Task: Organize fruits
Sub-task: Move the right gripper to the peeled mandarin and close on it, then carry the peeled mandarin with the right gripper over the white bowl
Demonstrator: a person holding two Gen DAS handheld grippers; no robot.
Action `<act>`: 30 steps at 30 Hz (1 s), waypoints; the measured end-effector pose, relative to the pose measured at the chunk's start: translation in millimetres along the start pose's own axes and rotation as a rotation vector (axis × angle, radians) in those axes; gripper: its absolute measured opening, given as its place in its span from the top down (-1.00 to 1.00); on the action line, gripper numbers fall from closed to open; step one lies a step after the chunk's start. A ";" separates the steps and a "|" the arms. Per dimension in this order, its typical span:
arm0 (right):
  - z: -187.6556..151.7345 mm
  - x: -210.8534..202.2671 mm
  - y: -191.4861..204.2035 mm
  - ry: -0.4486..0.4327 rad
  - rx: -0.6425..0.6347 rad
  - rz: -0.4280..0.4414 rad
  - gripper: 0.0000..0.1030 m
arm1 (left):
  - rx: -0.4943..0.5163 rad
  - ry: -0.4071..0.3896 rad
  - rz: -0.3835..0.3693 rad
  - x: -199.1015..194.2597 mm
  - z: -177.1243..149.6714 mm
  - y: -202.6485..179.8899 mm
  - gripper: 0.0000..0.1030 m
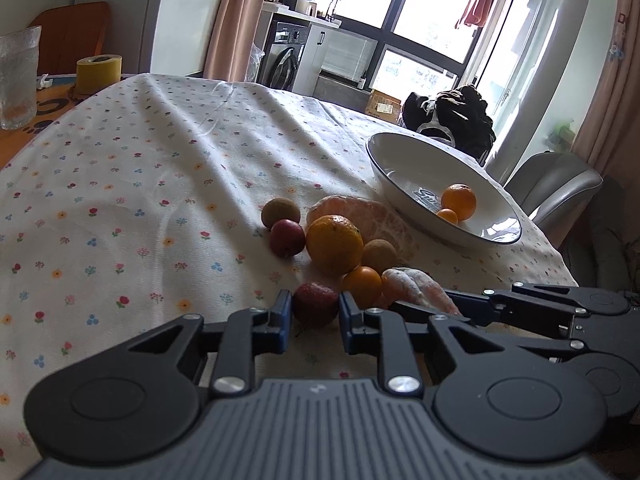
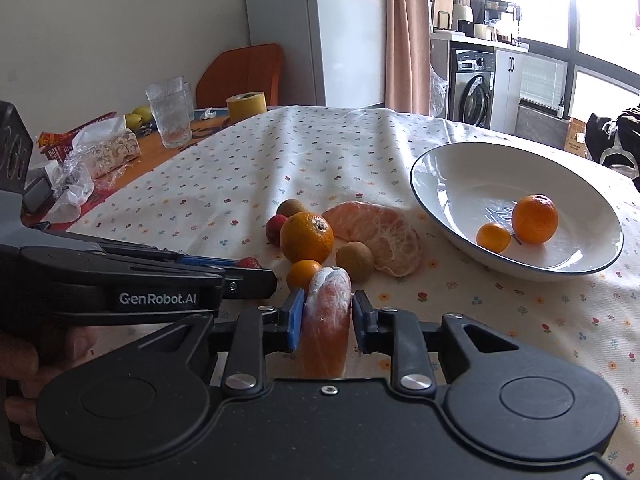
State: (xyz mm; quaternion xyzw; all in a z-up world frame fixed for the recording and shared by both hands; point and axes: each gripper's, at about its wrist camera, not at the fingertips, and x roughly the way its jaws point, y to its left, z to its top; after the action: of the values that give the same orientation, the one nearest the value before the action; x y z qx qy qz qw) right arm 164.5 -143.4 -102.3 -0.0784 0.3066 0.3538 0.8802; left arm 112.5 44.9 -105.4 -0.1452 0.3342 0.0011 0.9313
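A white bowl (image 1: 408,168) (image 2: 460,172) on the flowered cloth holds an orange (image 2: 535,219) and a small kumquat (image 2: 493,237). Left of it lies a pile: a large orange (image 1: 334,244), a peeled tangerine half (image 1: 360,210), two brown longans (image 1: 280,210), a small red fruit (image 1: 286,237) and a kumquat (image 1: 362,285). My left gripper (image 1: 315,314) is shut on a red lychee (image 1: 316,304) at the pile's near edge, low over the cloth. My right gripper (image 2: 326,312) is shut on a peeled tangerine piece (image 2: 326,320), just right of the left gripper.
A textured glass (image 2: 168,116), a yellow tape roll (image 2: 246,105), a tissue pack (image 2: 108,148) and plastic wrap sit on the bare wood at the table's far left. A grey chair (image 1: 556,184) stands past the right table edge. An orange chair (image 2: 240,74) is behind.
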 end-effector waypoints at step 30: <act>21.1 -29.0 -27.0 -0.144 0.078 0.001 0.59 | 0.014 -0.106 0.015 -24.9 21.4 -10.6 0.56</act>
State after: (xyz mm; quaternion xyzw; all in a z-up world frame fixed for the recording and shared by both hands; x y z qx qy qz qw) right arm 176.5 -172.6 -70.3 -0.0180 0.2560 0.3468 0.9022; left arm 107.6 42.9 -71.4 -0.1358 0.2854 0.0131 0.9486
